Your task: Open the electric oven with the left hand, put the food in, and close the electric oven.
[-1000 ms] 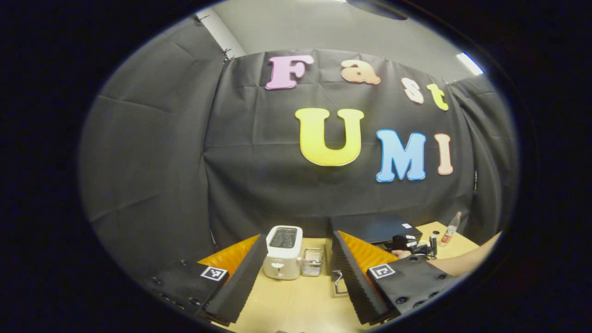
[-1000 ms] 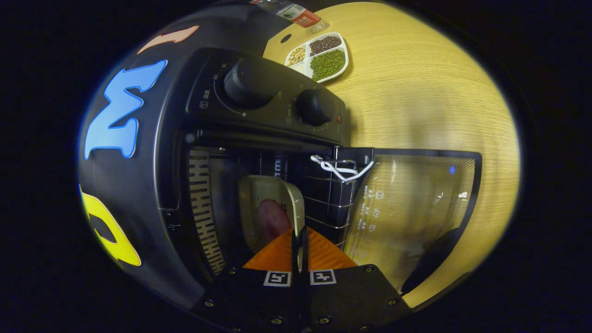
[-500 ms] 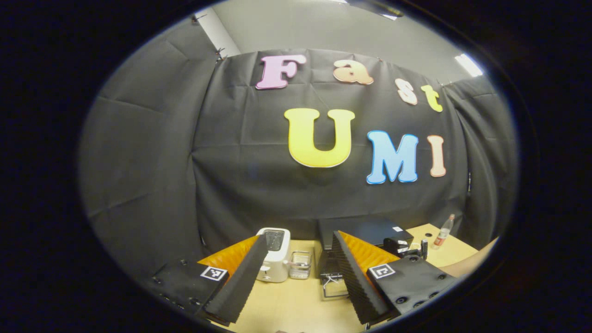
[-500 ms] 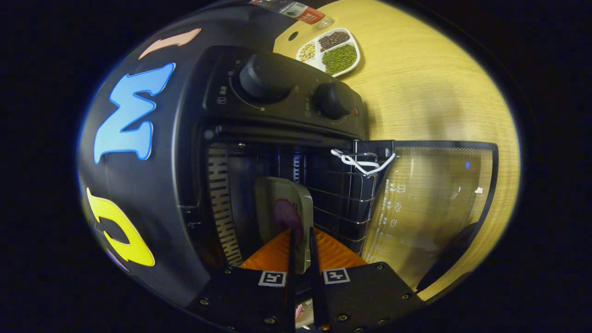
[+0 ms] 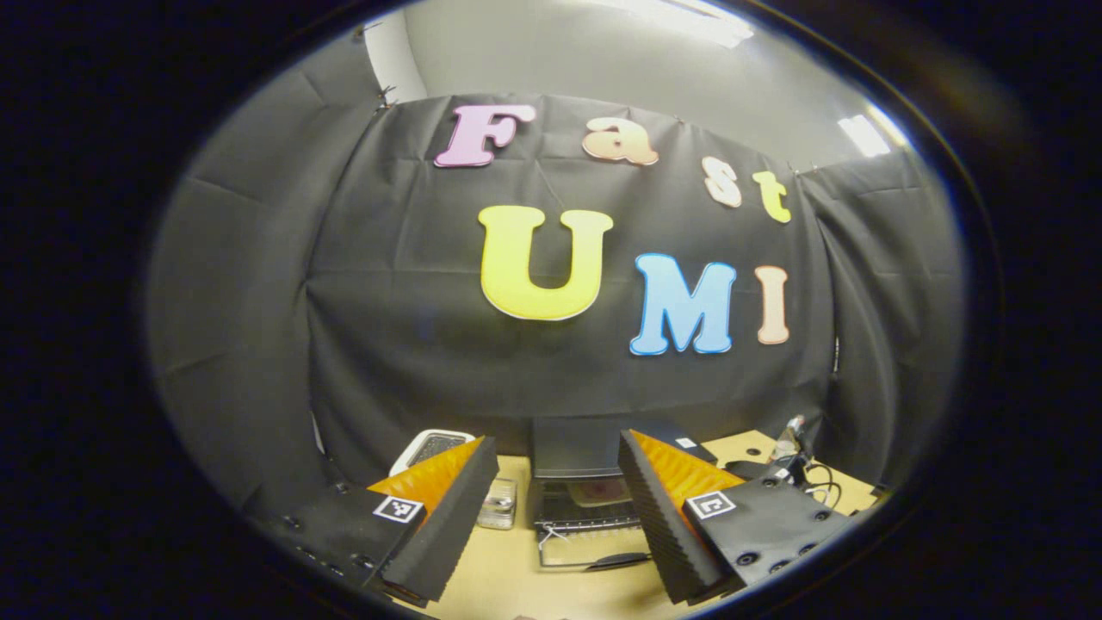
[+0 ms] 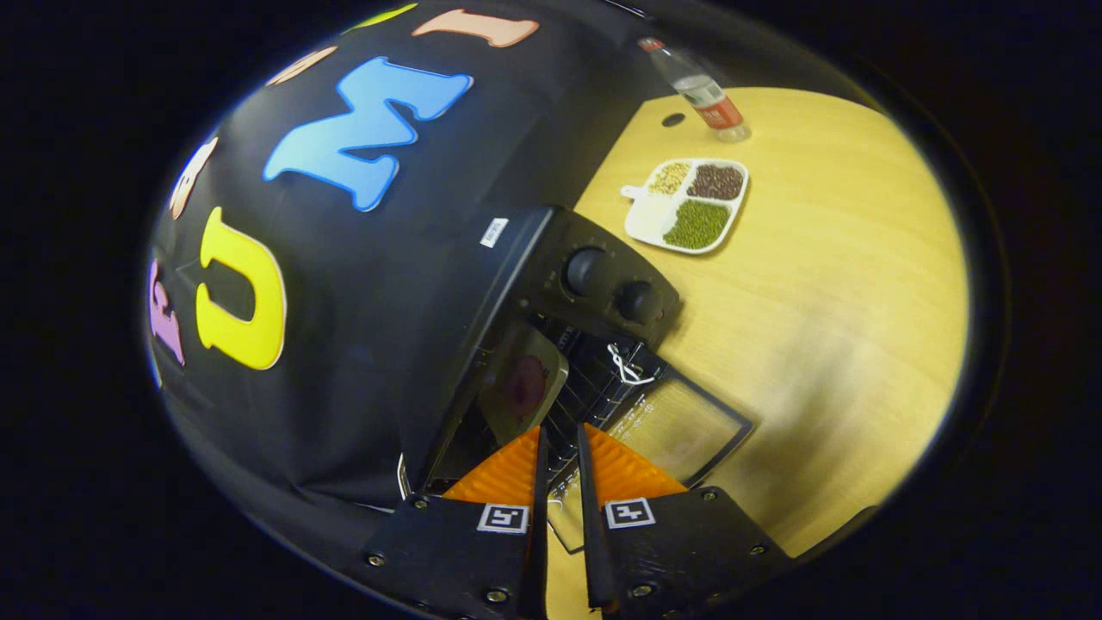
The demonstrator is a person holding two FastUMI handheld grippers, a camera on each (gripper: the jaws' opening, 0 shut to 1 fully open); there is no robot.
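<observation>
Right gripper view, one oven open, one plate inside, two knobs, right tool narrow, empty, left tool wide.

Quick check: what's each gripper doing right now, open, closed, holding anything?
Left gripper: jaws wide open, holding nothing.
Right gripper: jaws slightly apart, holding nothing; beige food tray sits inside the black electric oven.

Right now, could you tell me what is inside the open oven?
Inside the oven, a tray with a reddish piece of food sits on the wire rack; the cavity's back stays dark.
</observation>
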